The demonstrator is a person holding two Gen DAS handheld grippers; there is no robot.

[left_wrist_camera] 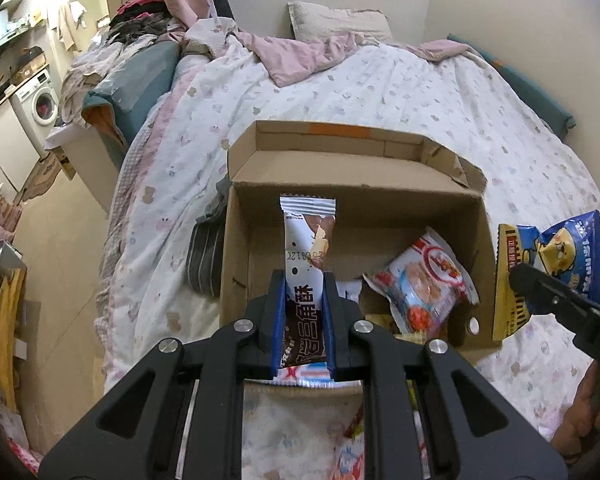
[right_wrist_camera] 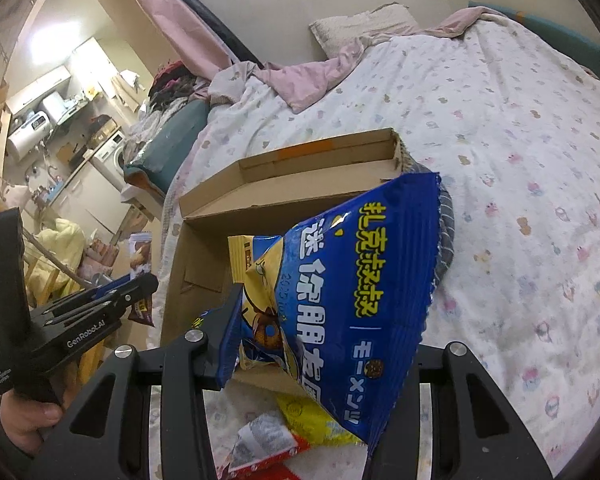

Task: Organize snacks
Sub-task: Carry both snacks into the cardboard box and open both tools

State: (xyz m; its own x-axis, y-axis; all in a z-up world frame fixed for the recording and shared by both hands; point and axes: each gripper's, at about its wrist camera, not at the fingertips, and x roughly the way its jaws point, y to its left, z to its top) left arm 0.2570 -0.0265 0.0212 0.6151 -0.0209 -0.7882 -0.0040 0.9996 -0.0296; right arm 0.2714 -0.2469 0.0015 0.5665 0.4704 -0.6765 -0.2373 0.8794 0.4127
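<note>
An open cardboard box (left_wrist_camera: 482, 248) stands on the bed; it also shows in the right wrist view (right_wrist_camera: 204, 248). My left gripper (left_wrist_camera: 303, 280) is shut on a long white and brown snack bar (left_wrist_camera: 309, 236), held upright over the box's left part. A red and white snack pack (left_wrist_camera: 424, 280) lies inside at the right. My right gripper (right_wrist_camera: 320, 320) is shut on a large blue and yellow snack bag (right_wrist_camera: 352, 280), held just right of the box; the bag hides its right finger. The bag (left_wrist_camera: 552, 264) and right gripper (left_wrist_camera: 528, 280) show in the left wrist view.
Several loose snack packs (right_wrist_camera: 300, 420) lie on the bedspread in front of the box. A grey striped cloth (left_wrist_camera: 204, 256) lies by the box's left side. Pillows and a pink blanket (left_wrist_camera: 300, 52) are at the bed's head. The bed's left edge drops to the floor (left_wrist_camera: 60, 280).
</note>
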